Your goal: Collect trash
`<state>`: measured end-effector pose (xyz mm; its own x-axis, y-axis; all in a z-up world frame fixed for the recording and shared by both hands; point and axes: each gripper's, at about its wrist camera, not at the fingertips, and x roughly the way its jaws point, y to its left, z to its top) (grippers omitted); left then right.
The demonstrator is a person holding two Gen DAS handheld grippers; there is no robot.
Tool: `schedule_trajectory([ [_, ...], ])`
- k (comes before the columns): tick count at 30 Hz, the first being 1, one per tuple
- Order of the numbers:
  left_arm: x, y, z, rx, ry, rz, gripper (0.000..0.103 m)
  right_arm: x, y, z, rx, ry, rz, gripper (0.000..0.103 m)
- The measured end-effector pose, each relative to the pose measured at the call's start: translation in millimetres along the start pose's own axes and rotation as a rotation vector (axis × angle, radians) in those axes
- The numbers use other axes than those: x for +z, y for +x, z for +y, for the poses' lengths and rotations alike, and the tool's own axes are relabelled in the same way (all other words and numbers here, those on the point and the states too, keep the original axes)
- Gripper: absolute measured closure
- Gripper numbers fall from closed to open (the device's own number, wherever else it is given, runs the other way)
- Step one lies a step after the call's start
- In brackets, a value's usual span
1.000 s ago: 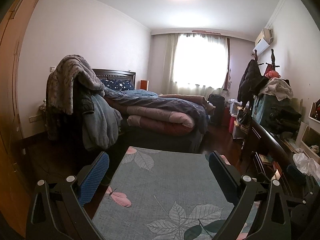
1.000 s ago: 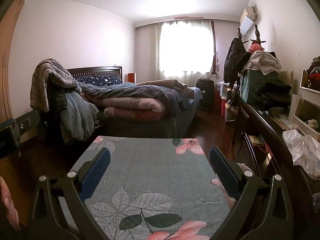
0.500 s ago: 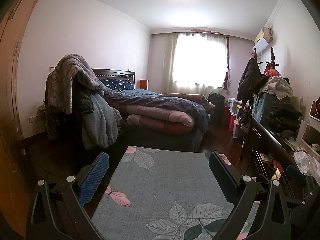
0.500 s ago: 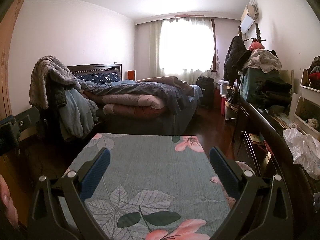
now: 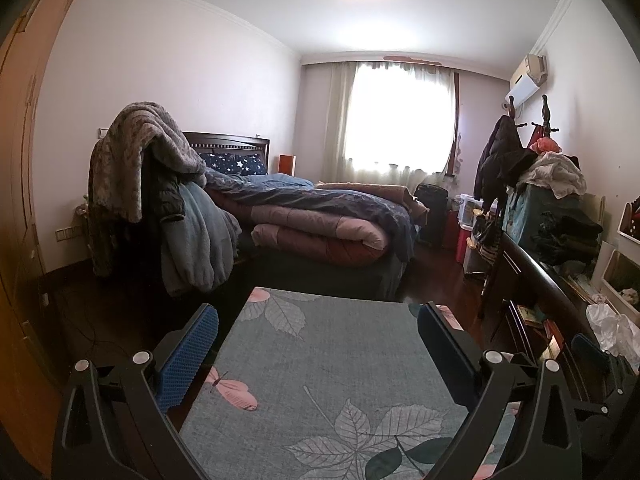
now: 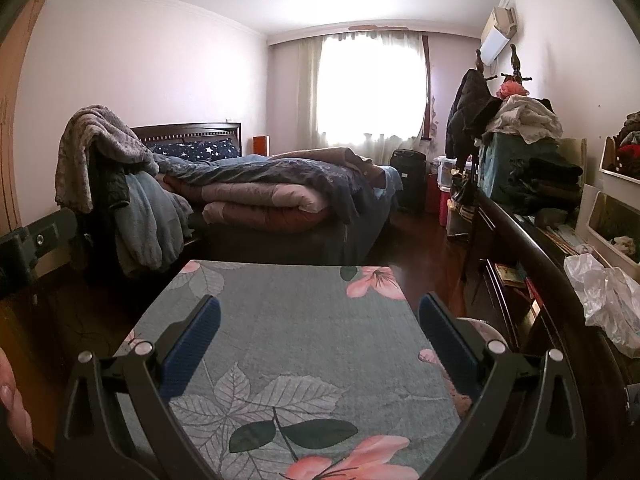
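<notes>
My left gripper [image 5: 318,328] is open and empty, held above a grey-green floral rug [image 5: 332,364]. My right gripper [image 6: 320,318] is open and empty over the same rug [image 6: 296,332]. A crumpled white plastic bag [image 6: 606,300] lies on the dark wooden dresser top at the right; it also shows in the left wrist view [image 5: 614,328]. Both grippers are well short of it. No other trash shows on the rug.
A bed [image 6: 280,196] piled with quilts stands ahead. A chair [image 5: 160,208] draped with blankets and clothes is at the left. A long dark dresser [image 6: 532,264] with clothes and white bins runs along the right wall. Dark wood floor [image 6: 424,256] lies between bed and dresser.
Both views have shifted slightly; the cameras tilted a little and the room sits marginally lower in frame. Both grippers stay open and empty.
</notes>
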<state>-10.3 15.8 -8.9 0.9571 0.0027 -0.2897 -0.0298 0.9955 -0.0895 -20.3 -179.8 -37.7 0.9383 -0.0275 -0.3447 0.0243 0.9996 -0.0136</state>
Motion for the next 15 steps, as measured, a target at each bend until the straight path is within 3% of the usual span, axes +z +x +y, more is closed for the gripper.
schedule_trajectory([
  [15,-8.2,3.4,-3.8,0.004,0.003,-0.001,0.004,-5.6,5.9,-2.6,-0.002,0.001,0.017,0.003],
])
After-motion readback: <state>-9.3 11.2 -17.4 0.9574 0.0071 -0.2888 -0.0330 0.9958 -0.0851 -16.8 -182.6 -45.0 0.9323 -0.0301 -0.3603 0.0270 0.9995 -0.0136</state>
